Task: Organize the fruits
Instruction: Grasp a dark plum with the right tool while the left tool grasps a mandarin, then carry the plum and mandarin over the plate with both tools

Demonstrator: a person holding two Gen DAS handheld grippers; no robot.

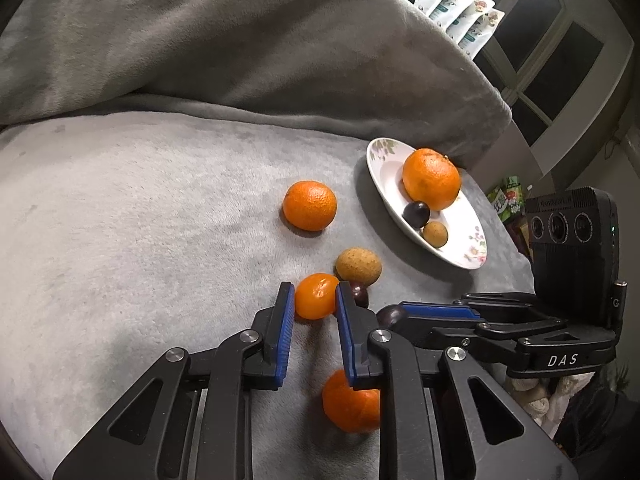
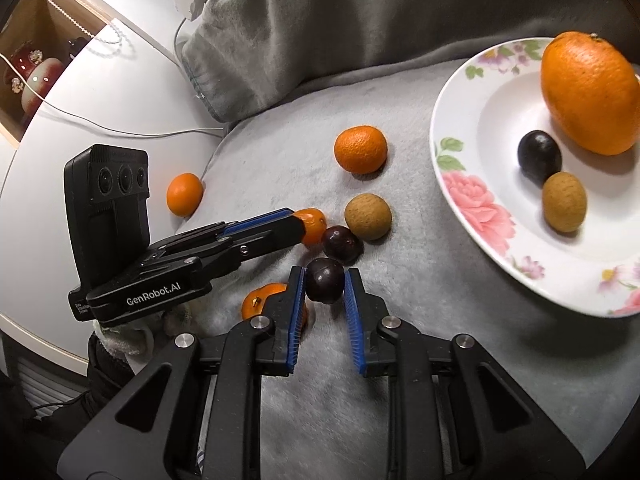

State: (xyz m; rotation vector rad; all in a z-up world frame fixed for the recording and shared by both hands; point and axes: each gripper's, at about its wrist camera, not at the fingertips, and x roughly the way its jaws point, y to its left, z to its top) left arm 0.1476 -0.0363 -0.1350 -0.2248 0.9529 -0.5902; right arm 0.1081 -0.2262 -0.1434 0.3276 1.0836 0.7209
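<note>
- Now we have both claws down among the loose fruit on the grey blanket [image 1: 140, 208], each straddling a different piece.
- Our left gripper [image 1: 314, 294] has its blue pads on either side of the small orange kumquat [image 1: 316, 295]; the pads look to be touching its flanks, so we judge it gripped or nearly so.
- Our right gripper [image 2: 325, 284] brackets a dark plum [image 2: 325, 286]. The left pad touches it, while a thin gap shows at the right pad, so we read that claw as not quite clenched.
- The relation that matters: from the right claw the flowered plate [image 2: 472, 200] lies at about 2 o'clock, near; from the left claw it sits at about 1 o'clock, farther off.
- We judge the right hand the nearer one for delivery, the plum being round with no long axis to align.
- A second plum [image 2: 342, 243] and a brown longan [image 2: 368, 216] lie at 12 to 1 o'clock of the right claw, close enough to be nudged when we lift.
</note>
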